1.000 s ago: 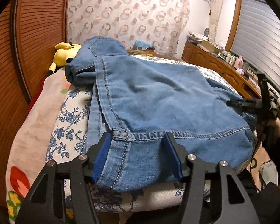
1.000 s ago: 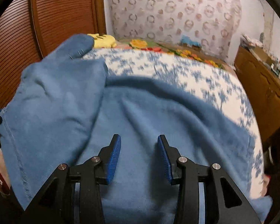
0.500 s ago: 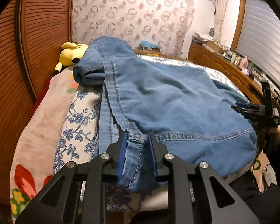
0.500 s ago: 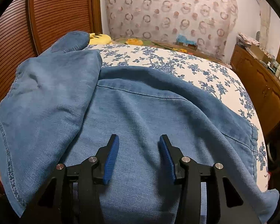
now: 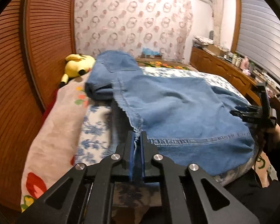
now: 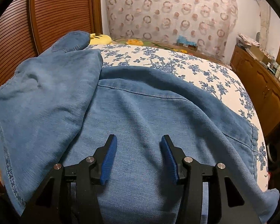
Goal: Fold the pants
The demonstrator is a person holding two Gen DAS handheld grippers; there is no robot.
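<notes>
Pants: blue denim pants (image 5: pixel 177 110) lie spread over a bed (image 6: pixel 224 78) with a blue-flowered cover, one part folded back on the rest.
Left claw: the left claw (image 5: pixel 137 149) is clamped tight on the stitched hem edge of the pants at the near side of the bed, denim pinched between its blue pads.
Right claw: the right claw (image 6: pixel 138 156) hovers over the flat denim with its jaws parted at a middling width, nothing between them; whether the tips touch the cloth cannot be told.
Edges: the hem runs along the bed's near edge; in the right wrist view a seamed border of the pants drapes off the near right corner.
Open room: bare flowered cover lies beyond the pants toward the far wall; a pink blanket (image 5: pixel 52 130) fills the strip on the left.
Left view only: a yellow plush toy (image 5: pixel 78 65) by the slatted wooden panel (image 5: pixel 13 74), and the right claw seen from the side with a hand (image 5: pixel 276 132) behind it.
Right view only: the long seam across the lower layer and the folded flap's underside on the left.
Both views: a wooden dresser (image 6: pixel 261 85) lines the right wall.
</notes>
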